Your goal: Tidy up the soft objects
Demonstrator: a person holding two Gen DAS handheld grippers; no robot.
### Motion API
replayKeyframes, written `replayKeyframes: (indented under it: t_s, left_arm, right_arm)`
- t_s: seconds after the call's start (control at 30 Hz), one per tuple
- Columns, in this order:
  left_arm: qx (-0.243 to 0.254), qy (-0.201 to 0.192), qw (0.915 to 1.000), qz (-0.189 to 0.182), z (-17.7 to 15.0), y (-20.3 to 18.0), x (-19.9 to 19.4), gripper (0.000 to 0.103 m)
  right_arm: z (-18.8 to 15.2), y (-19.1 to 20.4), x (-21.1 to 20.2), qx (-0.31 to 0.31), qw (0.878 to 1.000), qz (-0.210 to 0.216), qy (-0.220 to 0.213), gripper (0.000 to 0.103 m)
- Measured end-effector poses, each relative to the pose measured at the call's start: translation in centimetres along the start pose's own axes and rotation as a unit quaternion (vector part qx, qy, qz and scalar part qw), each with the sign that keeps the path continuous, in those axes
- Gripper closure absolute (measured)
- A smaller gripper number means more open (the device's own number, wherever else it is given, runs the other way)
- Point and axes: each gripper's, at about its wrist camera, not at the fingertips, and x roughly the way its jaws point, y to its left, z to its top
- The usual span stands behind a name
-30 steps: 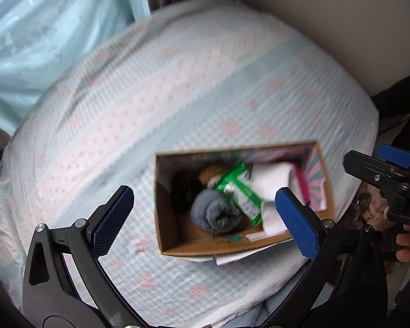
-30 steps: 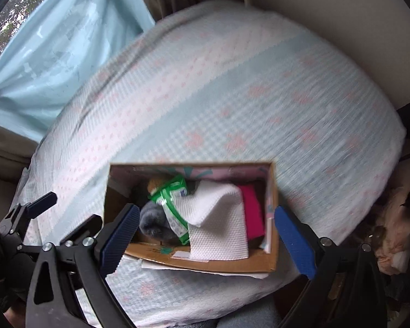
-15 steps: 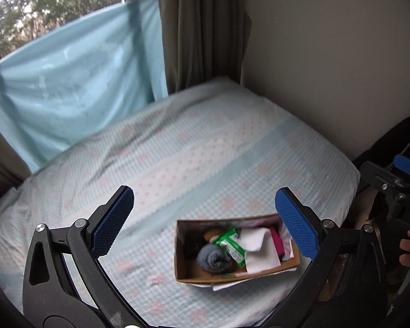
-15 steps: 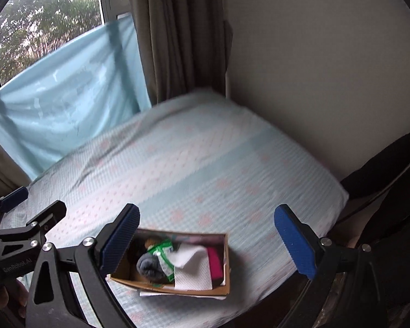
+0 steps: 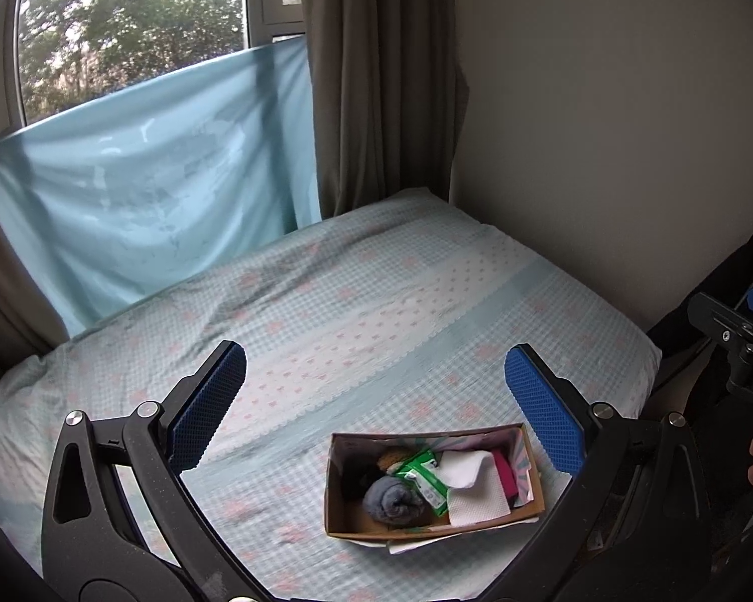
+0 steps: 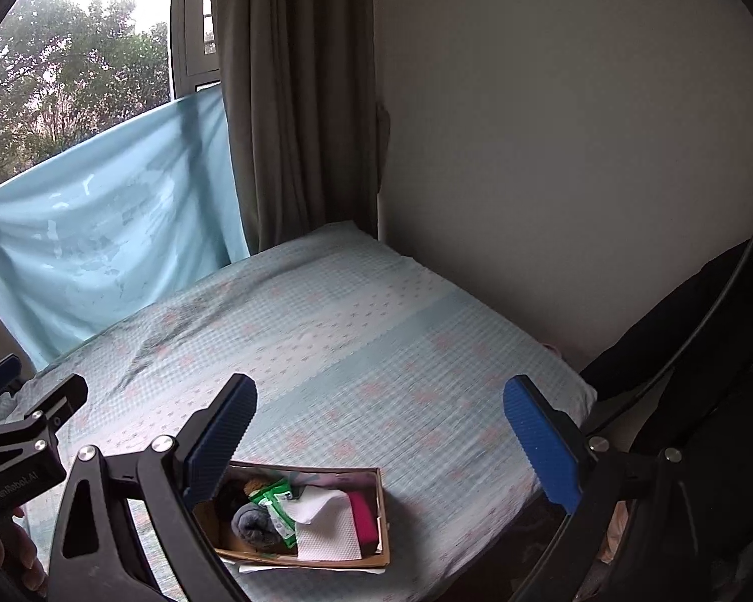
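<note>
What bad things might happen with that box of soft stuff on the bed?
The cardboard box sits near the bed edge, so a nudge might tip it off. The white cloth and green packet overlap the gray roll; grabbing one may drag others out. Both the left gripper and right gripper are open and well back.

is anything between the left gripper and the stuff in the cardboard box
Nothing visible. The left gripper hangs open above the bed, and the cardboard box is open-topped, with the grey roll and white cloth exposed.
</note>
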Motion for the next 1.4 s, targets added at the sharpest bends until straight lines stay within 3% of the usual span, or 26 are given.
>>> replayKeyframes:
  t_s: [1.4]
  left_arm:
    - [0.002,-0.032,0.9995,-0.002,-1.2,-0.2,-2.4,0.000]
  right_arm:
    - [-0.5,-0.5,-1.9,0.011,1.000,0.003,-0.023,0.005]
